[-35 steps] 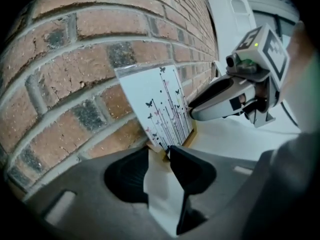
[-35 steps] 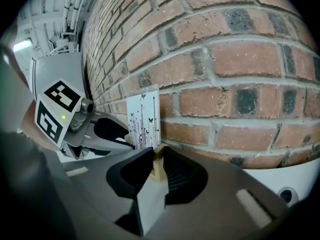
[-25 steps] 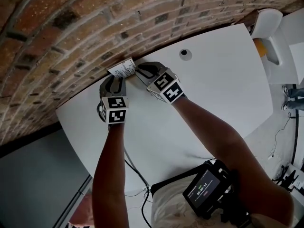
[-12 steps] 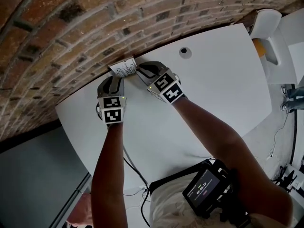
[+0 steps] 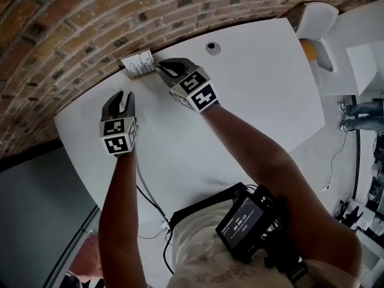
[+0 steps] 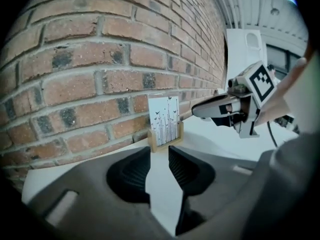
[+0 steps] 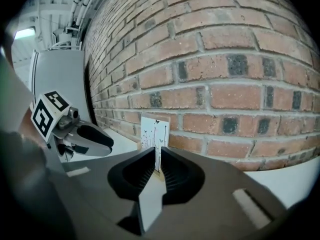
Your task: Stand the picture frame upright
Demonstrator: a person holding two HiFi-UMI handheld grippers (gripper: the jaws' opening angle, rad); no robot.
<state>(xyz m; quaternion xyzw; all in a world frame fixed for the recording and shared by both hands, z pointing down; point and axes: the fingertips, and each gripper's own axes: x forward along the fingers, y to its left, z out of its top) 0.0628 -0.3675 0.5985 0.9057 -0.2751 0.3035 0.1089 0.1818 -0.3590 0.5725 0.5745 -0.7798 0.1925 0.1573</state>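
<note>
The small picture frame (image 5: 138,63), white with thin black stalks and a wooden base, stands upright on the white table (image 5: 258,95) against the brick wall. It shows ahead in the left gripper view (image 6: 164,120) and in the right gripper view (image 7: 154,134). My left gripper (image 5: 122,102) sits back from it, its jaws closing with only bare table between them (image 6: 159,154). My right gripper (image 5: 163,68) hovers just right of the frame, apart from it. Its jaws are closing to a narrow gap with nothing in it (image 7: 158,156).
The brick wall (image 5: 72,29) runs along the table's far edge. A round cable hole (image 5: 210,45) lies to the right of the frame. A white chair (image 5: 315,20) stands past the table's right end. A cable (image 5: 147,194) hangs at the near edge.
My left gripper has drawn back from the frame, toward me and to the left. The frame now stands free by the wall. My right gripper stays close beside it.
</note>
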